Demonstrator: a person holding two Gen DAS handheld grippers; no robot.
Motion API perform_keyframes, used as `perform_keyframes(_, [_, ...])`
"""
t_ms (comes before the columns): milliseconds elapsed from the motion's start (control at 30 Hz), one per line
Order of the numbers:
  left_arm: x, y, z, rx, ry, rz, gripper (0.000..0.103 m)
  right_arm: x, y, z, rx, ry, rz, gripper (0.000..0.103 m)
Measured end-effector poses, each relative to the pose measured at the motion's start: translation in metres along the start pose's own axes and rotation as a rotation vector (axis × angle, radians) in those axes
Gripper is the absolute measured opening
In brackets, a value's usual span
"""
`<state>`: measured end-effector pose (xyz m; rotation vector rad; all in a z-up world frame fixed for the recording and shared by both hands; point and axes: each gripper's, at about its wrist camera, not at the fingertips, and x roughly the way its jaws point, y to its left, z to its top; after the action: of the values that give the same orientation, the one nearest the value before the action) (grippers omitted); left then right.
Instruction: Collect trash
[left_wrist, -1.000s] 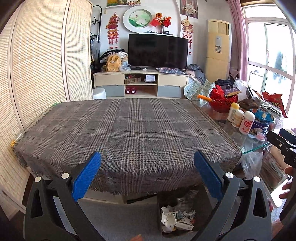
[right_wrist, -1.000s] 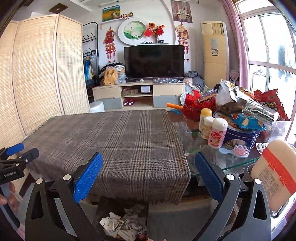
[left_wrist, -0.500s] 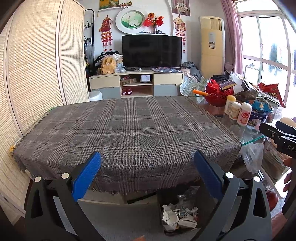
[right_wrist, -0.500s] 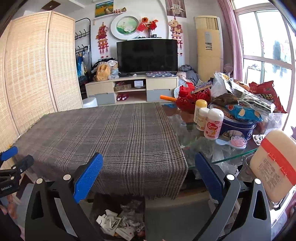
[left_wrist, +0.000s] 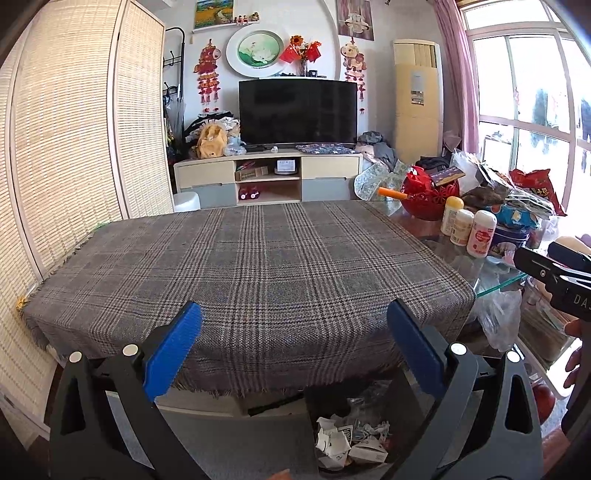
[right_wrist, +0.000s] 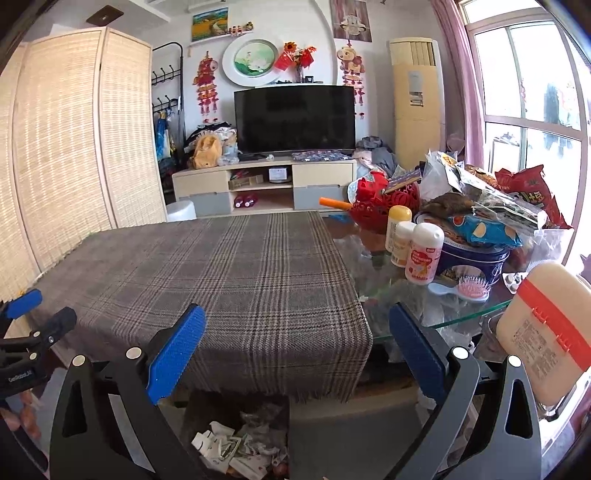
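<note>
- The left hand-held gripper (left_wrist: 293, 334) is wide open. Its two blue pads (left_wrist: 173, 349) are far apart, and nothing is between them.
- The right hand-held gripper (right_wrist: 297, 338) is wide open too, and it holds nothing.
- Both are held up in front of the near edge of the tabletop (left_wrist: 491, 273).
- A gray checked cloth (left_wrist: 243, 273) covers most of the tabletop. The top of the cloth is bare.
- The trash (left_wrist: 351, 441) is white crumpled paper and small boxes. It sits in a dark bin (right_wrist: 201, 410) on the floor, down below the near edge of the cloth.
- From the left camera the trash is low, near the right finger. From the right camera the trash (right_wrist: 236, 450) is low, between the two fingers.
- The right end of the tabletop is glass. Three small bottles (right_wrist: 423, 254) stand close together there.
- Behind the bottles are a red basket (right_wrist: 373, 206), a blue tin (right_wrist: 472, 258) and snack bags (right_wrist: 524, 192).
- A pink hairbrush (right_wrist: 471, 288) lies on the glass near the tin.
</note>
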<state>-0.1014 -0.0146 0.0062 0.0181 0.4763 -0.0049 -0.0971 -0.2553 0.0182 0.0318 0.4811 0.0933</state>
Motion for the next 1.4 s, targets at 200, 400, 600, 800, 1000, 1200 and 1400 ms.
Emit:
perform_keyframes(200, [0.0024,0.0000,0.0014,-0.012,0.002,-0.007,0.095,-0.0006,-0.0003,0.0007,0.000,-0.001,0.008,0.100])
perform_keyframes(400, [0.0031,0.0005,0.0013,-0.013,0.002,-0.005,0.095,-0.0008,-0.0029,0.0007,0.005,0.001,0.001,0.100])
perform_keyframes(600, [0.0035,0.0016,0.0011,-0.014,0.008,-0.004,0.095,-0.0012,-0.0037,0.0008,0.009,0.002,0.003,0.100])
perform_keyframes(800, [0.0023,0.0032,0.0013,-0.018,0.004,-0.001,0.095,-0.0006,-0.0033,0.0006,0.008,0.006,0.001,0.100])
perform_keyframes(1000, [0.0024,0.0047,0.0006,-0.017,0.010,0.003,0.095,0.0013,-0.0007,-0.0001,-0.002,0.006,0.000,0.100])
perform_keyframes(1200, [0.0021,0.0050,0.0006,-0.022,0.011,0.003,0.095,0.0032,-0.0001,-0.0005,-0.002,0.010,-0.003,0.100])
perform_keyframes(1400, [0.0017,0.0058,0.0016,-0.025,0.011,0.007,0.095,0.0038,-0.0003,-0.0003,-0.003,0.011,-0.004,0.100])
